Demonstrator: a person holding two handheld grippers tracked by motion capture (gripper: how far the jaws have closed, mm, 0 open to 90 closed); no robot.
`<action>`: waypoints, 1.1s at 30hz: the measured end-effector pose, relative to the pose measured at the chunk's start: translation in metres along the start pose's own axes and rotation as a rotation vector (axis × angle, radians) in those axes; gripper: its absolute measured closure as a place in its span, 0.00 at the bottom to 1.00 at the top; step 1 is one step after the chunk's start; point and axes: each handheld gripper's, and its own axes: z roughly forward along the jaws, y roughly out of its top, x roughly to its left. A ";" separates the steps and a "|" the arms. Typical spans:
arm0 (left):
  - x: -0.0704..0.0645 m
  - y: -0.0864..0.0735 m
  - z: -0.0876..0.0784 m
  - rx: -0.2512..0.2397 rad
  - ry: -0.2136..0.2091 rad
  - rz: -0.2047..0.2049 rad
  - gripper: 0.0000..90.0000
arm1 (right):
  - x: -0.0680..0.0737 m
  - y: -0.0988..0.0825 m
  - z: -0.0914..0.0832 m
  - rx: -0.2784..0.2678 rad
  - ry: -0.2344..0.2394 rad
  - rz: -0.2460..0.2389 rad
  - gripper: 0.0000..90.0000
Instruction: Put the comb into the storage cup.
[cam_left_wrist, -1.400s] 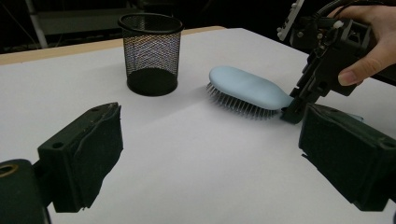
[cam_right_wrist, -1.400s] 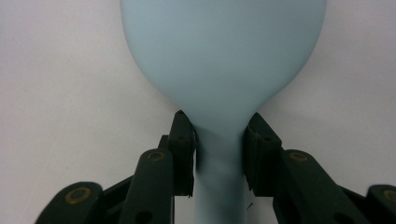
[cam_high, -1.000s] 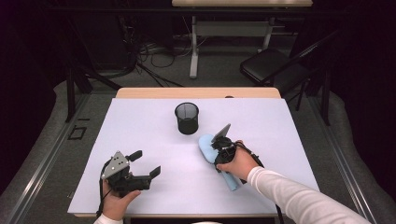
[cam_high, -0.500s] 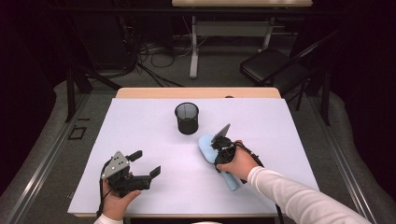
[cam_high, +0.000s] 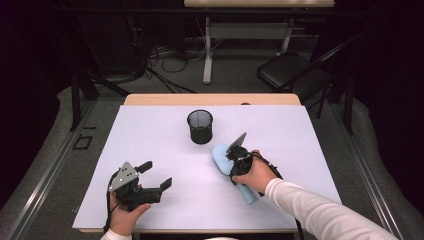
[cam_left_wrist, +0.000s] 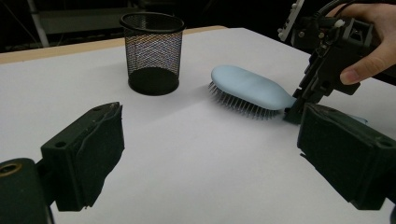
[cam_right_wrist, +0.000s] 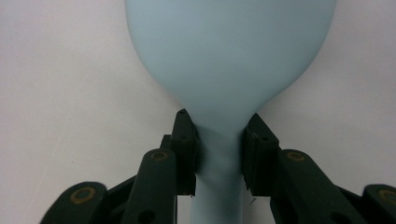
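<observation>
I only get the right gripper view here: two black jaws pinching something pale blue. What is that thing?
Observer: A light blue hairbrush; the left gripper view shows its bristles facing down on the white table.
Operator: Anything else on the table?
Observer: A black mesh pen cup stands upright beyond the brush head, apart from it.
Operator: And the other hand?
Observer: The left hand-held gripper sits near the table's front edge with jaws wide open, holding nothing.
Operator: Is the brush lifted?
Observer: In the left gripper view the bristles seem to rest on the table, with the right hand-held gripper clamped on the neck.
</observation>
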 end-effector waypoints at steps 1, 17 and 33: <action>0.000 0.000 0.000 -0.002 0.001 0.000 0.08 | 0.000 0.000 0.000 0.001 0.000 -0.002 0.77; 0.000 0.000 0.000 -0.004 0.004 0.002 0.09 | 0.000 0.000 -0.002 0.000 -0.003 -0.016 0.77; 0.000 0.000 0.000 -0.003 0.006 0.004 0.09 | -0.001 -0.001 -0.005 -0.028 0.002 -0.056 0.77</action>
